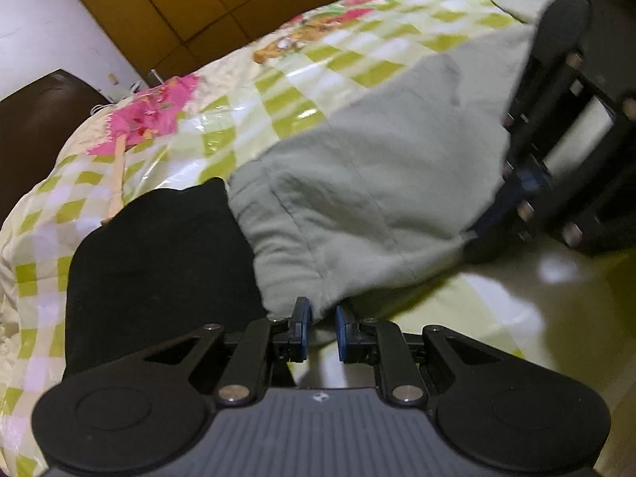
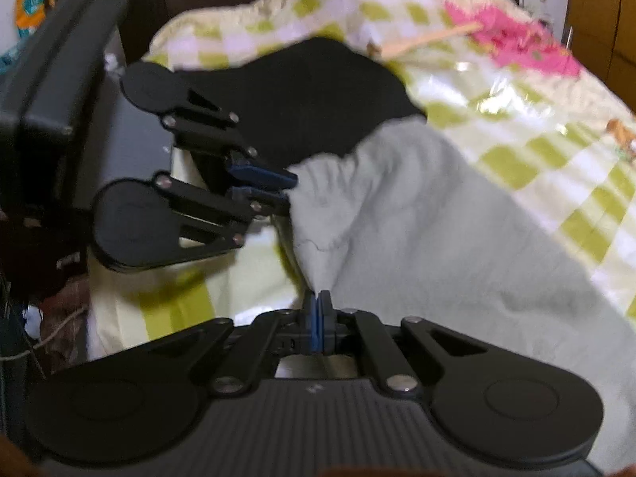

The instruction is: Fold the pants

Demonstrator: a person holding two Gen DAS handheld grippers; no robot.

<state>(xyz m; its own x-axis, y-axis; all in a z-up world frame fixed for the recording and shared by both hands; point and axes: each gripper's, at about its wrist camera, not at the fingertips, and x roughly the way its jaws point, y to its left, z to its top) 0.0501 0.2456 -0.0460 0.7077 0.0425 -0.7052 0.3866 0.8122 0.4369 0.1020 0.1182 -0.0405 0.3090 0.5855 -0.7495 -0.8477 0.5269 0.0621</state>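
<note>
Light grey pants lie on a checked bed cover, their waist end lifted at the near edge. My left gripper has its jaws narrowly apart around the pants' waistband edge; in the right wrist view its fingers pinch the cloth. My right gripper is shut on another part of the waist edge of the pants, which rises into its pads. In the left wrist view the right gripper sits at the pants' right edge.
A black garment lies beside the pants' waist, also seen in the right wrist view. The green-checked bed cover has pink patches. A dark headboard and wooden wardrobe stand behind.
</note>
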